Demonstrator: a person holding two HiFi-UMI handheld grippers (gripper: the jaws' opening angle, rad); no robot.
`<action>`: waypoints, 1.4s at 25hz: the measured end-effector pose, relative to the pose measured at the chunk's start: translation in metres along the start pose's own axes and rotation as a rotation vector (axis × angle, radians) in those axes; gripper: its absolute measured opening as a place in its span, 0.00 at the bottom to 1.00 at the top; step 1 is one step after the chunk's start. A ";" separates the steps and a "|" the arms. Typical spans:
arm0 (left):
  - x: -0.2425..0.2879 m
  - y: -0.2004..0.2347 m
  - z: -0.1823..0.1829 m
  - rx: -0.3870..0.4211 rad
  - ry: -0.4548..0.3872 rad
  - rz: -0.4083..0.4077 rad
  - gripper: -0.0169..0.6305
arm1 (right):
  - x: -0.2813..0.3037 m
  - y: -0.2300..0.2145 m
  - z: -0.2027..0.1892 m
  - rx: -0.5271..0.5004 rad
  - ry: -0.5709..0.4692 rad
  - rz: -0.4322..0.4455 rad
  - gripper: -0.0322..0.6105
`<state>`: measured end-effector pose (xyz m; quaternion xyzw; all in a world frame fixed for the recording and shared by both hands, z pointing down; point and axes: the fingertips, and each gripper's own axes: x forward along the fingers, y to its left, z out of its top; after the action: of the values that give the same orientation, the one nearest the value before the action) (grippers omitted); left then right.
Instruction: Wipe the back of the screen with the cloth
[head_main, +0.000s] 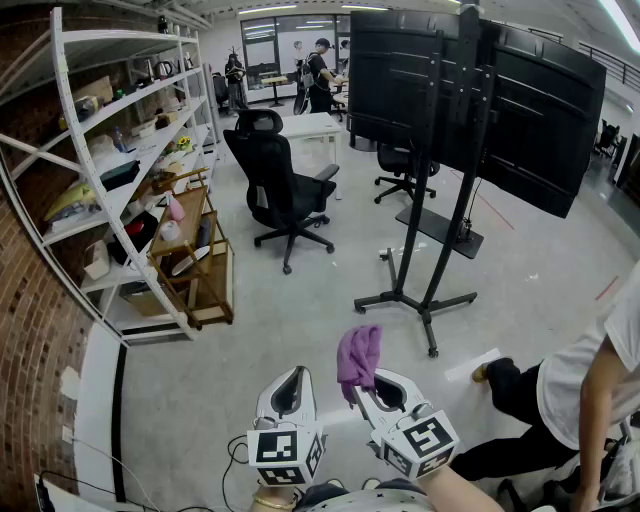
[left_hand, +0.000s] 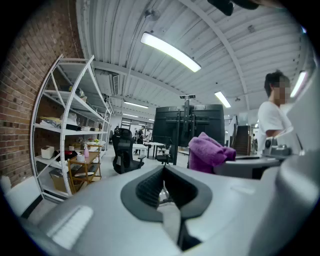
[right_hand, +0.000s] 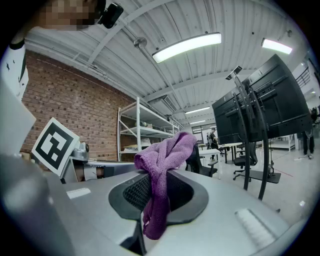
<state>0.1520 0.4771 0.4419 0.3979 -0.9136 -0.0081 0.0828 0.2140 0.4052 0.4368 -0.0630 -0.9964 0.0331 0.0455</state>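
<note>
A large black screen (head_main: 480, 90) stands on a wheeled black stand (head_main: 425, 300) ahead of me, its back facing me. My right gripper (head_main: 362, 392) is shut on a purple cloth (head_main: 358, 358), which bunches above its tips. In the right gripper view the cloth (right_hand: 162, 170) hangs down between the jaws, with the screen (right_hand: 265, 107) off to the right. My left gripper (head_main: 290, 388) is shut with nothing in it, close to the left of the right one. In the left gripper view the screen (left_hand: 189, 125) is far ahead and the cloth (left_hand: 210, 152) shows at right.
White shelving (head_main: 120, 150) with clutter lines the brick wall at left, with a wooden cart (head_main: 190, 255) beside it. A black office chair (head_main: 275, 185) stands left of the stand. A person in a white shirt (head_main: 585, 385) crouches at right. People stand far back.
</note>
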 end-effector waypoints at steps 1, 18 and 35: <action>0.003 0.006 0.000 0.001 0.000 0.000 0.04 | 0.006 0.001 -0.001 0.002 -0.002 0.000 0.14; 0.119 0.084 -0.012 -0.005 0.045 0.007 0.04 | 0.127 -0.056 -0.022 0.025 0.045 -0.026 0.14; 0.453 0.147 0.062 -0.010 0.032 -0.003 0.04 | 0.379 -0.281 0.046 -0.059 0.036 0.005 0.14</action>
<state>-0.2675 0.2447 0.4579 0.3990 -0.9115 -0.0065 0.0993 -0.1993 0.1728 0.4440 -0.0676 -0.9958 0.0024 0.0613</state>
